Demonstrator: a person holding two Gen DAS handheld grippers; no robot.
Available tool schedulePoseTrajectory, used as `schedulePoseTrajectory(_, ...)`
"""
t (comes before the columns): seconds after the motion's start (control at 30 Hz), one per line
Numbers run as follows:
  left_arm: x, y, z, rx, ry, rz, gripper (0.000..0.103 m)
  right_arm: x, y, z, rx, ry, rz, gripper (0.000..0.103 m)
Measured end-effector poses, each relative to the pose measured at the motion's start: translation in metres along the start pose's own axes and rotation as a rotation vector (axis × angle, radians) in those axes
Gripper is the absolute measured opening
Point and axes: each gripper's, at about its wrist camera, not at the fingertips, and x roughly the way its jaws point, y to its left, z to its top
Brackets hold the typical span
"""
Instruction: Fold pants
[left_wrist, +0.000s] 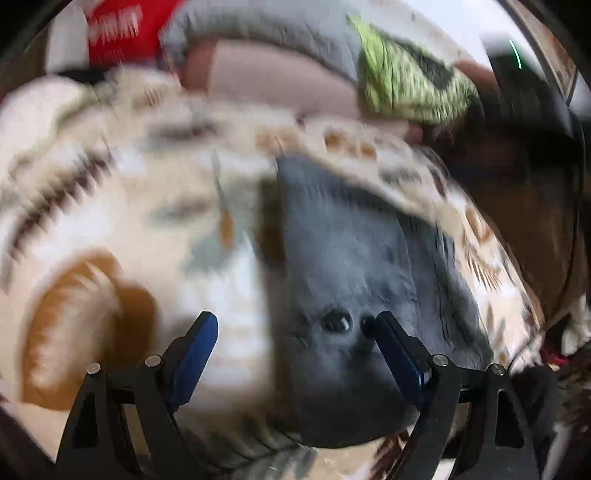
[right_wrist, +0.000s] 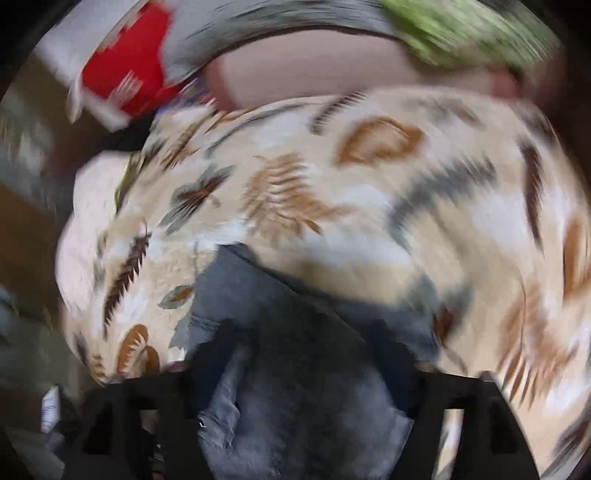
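Note:
Grey-blue pants (left_wrist: 354, 280) lie on a cream bedspread with a leaf print (left_wrist: 129, 206). In the left wrist view my left gripper (left_wrist: 295, 325) is open above the waist end; its right fingertip (left_wrist: 384, 325) is beside two dark buttons (left_wrist: 337, 320), its left fingertip (left_wrist: 205, 325) over the bedspread. In the right wrist view, heavily blurred, my right gripper (right_wrist: 306, 350) hangs over the pants (right_wrist: 295, 406), which fill the space between its dark fingers. Whether it grips the cloth is not visible.
A pink pillow (left_wrist: 277, 77), a grey blanket (left_wrist: 280, 26), a green patterned cloth (left_wrist: 402, 77) and a red item (left_wrist: 118, 29) lie at the head of the bed. The bed's right edge drops to dark wood (left_wrist: 517, 206).

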Motion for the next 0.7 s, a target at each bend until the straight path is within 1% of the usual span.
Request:
schedulePoseTrajectory(0.03,0.003,-0.002,-0.002,0.01,0.012,-0.003,0.087,0.007,0.016,0.013,-0.061,0.027,-0.009,0.081)
schedulePoseTrajectory(0.07,0.001,-0.006,-0.002,0.034,-0.007,0.004,0.087,0.019,0.033,0.025,-0.121,0.07,-0.004,0.081)
schedulePoseTrajectory(0.13,0.001,-0.01,0.0,0.057,-0.009,0.002,0.087,0.043,0.064,0.05,-0.194,0.145,-0.02,0.081)
schedulePoseTrajectory(0.17,0.003,-0.009,0.0,0.051,-0.003,-0.005,0.087,0.051,0.072,0.055,-0.215,0.171,-0.029,0.081)
schedulePoseTrajectory(0.23,0.005,-0.005,0.0,0.033,0.009,-0.024,0.087,0.083,0.092,0.069,-0.274,0.266,-0.069,0.081)
schedulePoseTrajectory(0.3,0.006,-0.003,-0.002,0.03,0.013,-0.035,0.087,0.11,0.1,0.074,-0.303,0.329,-0.115,0.081)
schedulePoseTrajectory(0.37,0.006,-0.004,-0.001,0.038,0.013,-0.038,0.087,0.131,0.101,0.075,-0.313,0.396,-0.135,0.081)
schedulePoseTrajectory(0.4,0.007,-0.006,-0.001,0.042,0.013,-0.038,0.087,0.141,0.098,0.072,-0.31,0.441,-0.14,0.079)
schedulePoseTrajectory(0.43,0.007,-0.006,-0.001,0.043,0.013,-0.039,0.087,0.146,0.093,0.07,-0.303,0.463,-0.161,0.075)
schedulePoseTrajectory(0.47,0.008,-0.005,-0.001,0.04,0.014,-0.042,0.087,0.145,0.086,0.071,-0.292,0.456,-0.181,0.051)
schedulePoseTrajectory(0.5,0.009,-0.005,0.0,0.039,0.016,-0.044,0.087,0.142,0.079,0.075,-0.259,0.432,-0.179,0.045)
schedulePoseTrajectory(0.53,0.01,-0.005,0.0,0.038,0.018,-0.046,0.088,0.135,0.07,0.079,-0.223,0.392,-0.187,0.044)
schedulePoseTrajectory(0.57,0.011,-0.006,0.001,0.042,0.019,-0.043,0.088,0.126,0.06,0.084,-0.195,0.339,-0.213,0.039)
schedulePoseTrajectory(0.6,0.011,-0.006,0.0,0.045,0.018,-0.042,0.088,0.12,0.054,0.087,-0.176,0.308,-0.228,0.038)
schedulePoseTrajectory(0.63,0.011,-0.006,-0.001,0.048,0.017,-0.04,0.088,0.115,0.047,0.088,-0.154,0.278,-0.247,0.038)
schedulePoseTrajectory(0.67,0.011,-0.006,-0.001,0.048,0.017,-0.04,0.088,0.106,0.041,0.09,-0.138,0.23,-0.292,0.038)
schedulePoseTrajectory(0.7,0.011,-0.005,0.0,0.046,0.017,-0.042,0.088,0.093,0.037,0.089,-0.13,0.168,-0.303,0.038)
